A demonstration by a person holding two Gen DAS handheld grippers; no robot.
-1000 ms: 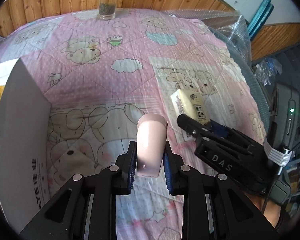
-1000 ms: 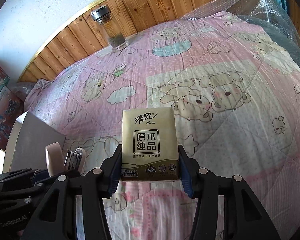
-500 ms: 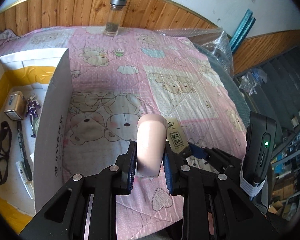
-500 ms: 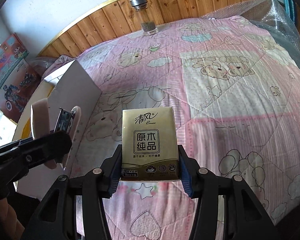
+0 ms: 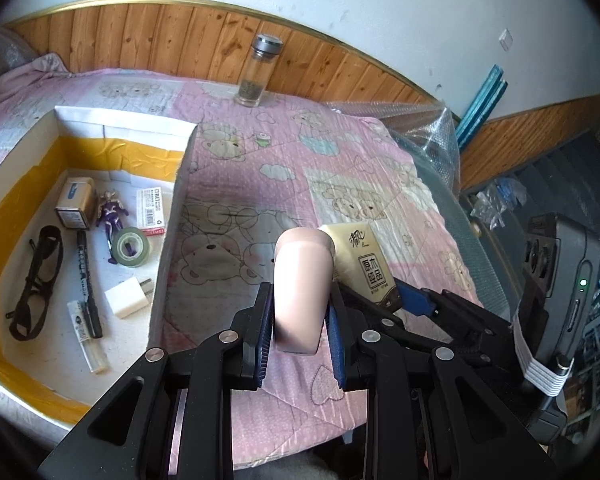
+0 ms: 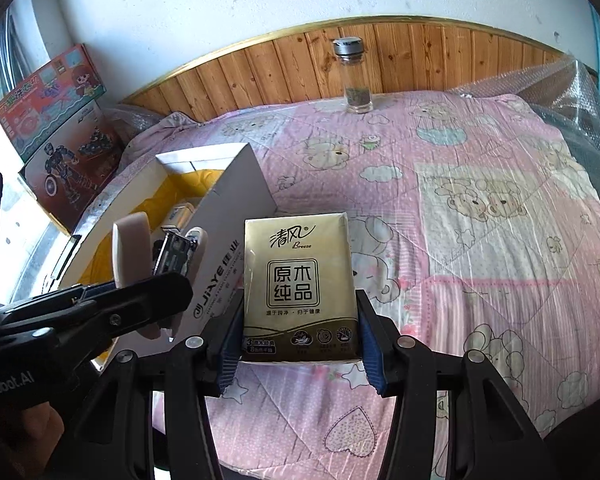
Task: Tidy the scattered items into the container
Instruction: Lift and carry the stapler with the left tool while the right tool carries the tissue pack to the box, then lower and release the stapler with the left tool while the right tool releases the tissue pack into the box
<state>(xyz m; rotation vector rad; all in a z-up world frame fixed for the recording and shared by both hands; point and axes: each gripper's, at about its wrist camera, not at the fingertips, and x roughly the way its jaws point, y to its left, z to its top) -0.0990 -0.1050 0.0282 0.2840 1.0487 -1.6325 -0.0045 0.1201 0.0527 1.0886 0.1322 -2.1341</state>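
My left gripper [image 5: 300, 334] is clamped on a pink stapler [image 5: 302, 288], held above the quilt [image 5: 260, 152] just right of the white box [image 5: 168, 240]. Only the left view shows the box's contents: glasses [image 5: 34, 276], a marker [image 5: 87, 284], tape [image 5: 131, 247], a charger plug [image 5: 129, 297]. My right gripper [image 6: 300, 354] grips a gold tissue pack [image 6: 298, 280]; its view alone reveals the stapler's metal magazine [image 6: 172, 254].

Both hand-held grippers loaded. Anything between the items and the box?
Only the white cardboard box's near side wall. The pink stapler and gold tissue pack sit over the quilt, outside it, and must clear its top edge.
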